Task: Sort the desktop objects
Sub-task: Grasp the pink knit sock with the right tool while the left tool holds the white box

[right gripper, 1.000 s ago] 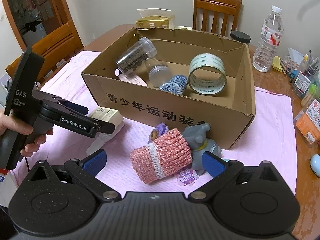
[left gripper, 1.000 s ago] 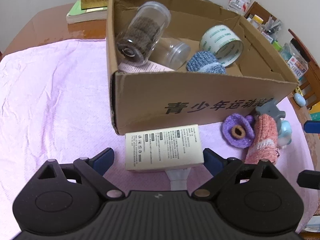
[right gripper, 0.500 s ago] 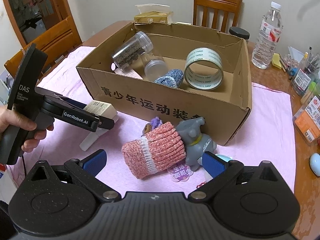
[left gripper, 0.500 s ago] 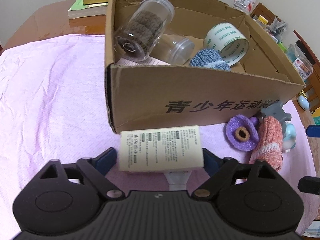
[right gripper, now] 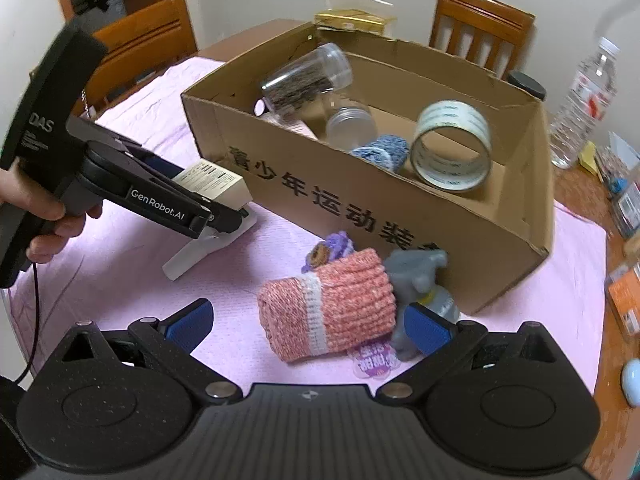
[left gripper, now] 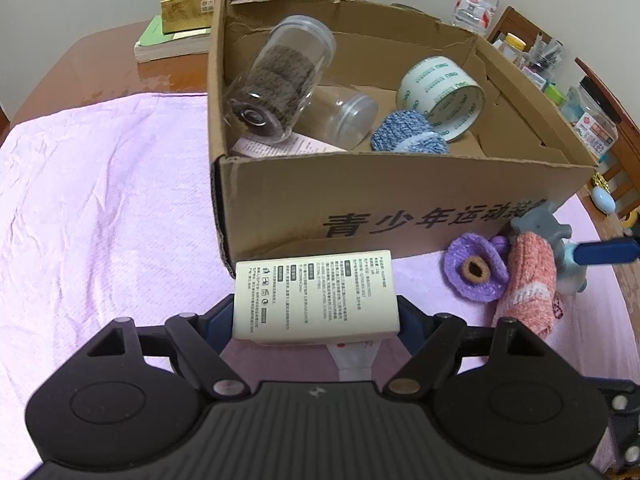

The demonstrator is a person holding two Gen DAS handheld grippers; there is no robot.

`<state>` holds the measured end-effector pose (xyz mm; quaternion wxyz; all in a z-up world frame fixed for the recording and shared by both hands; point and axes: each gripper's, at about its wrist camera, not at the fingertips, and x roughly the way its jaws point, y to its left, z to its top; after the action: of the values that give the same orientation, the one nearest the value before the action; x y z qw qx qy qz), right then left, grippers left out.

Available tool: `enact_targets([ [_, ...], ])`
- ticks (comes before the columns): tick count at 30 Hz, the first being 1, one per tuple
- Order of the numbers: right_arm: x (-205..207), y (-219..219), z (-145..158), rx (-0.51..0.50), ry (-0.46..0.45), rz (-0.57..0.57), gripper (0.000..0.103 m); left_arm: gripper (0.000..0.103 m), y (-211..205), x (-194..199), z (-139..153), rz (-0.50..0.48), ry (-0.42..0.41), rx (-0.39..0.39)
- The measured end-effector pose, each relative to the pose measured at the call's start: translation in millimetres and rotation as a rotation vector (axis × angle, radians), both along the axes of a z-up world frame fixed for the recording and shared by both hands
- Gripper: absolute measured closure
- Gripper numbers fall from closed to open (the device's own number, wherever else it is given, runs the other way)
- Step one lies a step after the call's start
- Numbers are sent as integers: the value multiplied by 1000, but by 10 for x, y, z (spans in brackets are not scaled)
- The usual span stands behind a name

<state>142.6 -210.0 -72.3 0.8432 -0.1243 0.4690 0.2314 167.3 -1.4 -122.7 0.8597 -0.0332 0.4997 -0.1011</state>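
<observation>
Bench [left gripper: 100, 80] under pink cloth [left gripper: 100, 208]. Cardboard box [left gripper: 360, 204] already holds jars, tape roll [left gripper: 440, 96], blue sock.

Left gripper [left gripper: 316, 316] jaws closing on white carton [left gripper: 316, 300], near box front.

Right gripper [right gripper: 308, 322] jaws released around pink sock [right gripper: 328, 304]; purple sock, elephant toy [right gripper: 420, 276] left outside.

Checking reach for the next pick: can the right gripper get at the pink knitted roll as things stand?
Probably yes. The right gripper is open, with the pink knitted roll lying between its fingers; only the grey elephant toy crowds one finger.

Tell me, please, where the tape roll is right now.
The tape roll stands on edge inside the cardboard box, right of the blue knitted roll.
</observation>
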Motion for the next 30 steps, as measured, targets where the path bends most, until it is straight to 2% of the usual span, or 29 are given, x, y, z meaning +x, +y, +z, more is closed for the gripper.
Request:
enact_targets([
  [9,147,124,-145,-26,5,67,0,23,-5,-43,100,-19,-15,3],
  [13,149,160,-196,-14,15,100,0,23,-11,-49,139,-22,-23,-8],
  [19,62,258,-283,-50,37,140,0,23,-21,-52,182,-26,-31,-13],
  [22,34,254,-281,-28,48,149,0,23,-25,-58,189,-29,-31,-9],
  [27,41,226,-314,-50,43,148,0,23,-61,-95,197,-54,-32,9],
  [30,30,214,-323,-70,31,157,4,23,-83,-127,220,-71,-35,25],
])
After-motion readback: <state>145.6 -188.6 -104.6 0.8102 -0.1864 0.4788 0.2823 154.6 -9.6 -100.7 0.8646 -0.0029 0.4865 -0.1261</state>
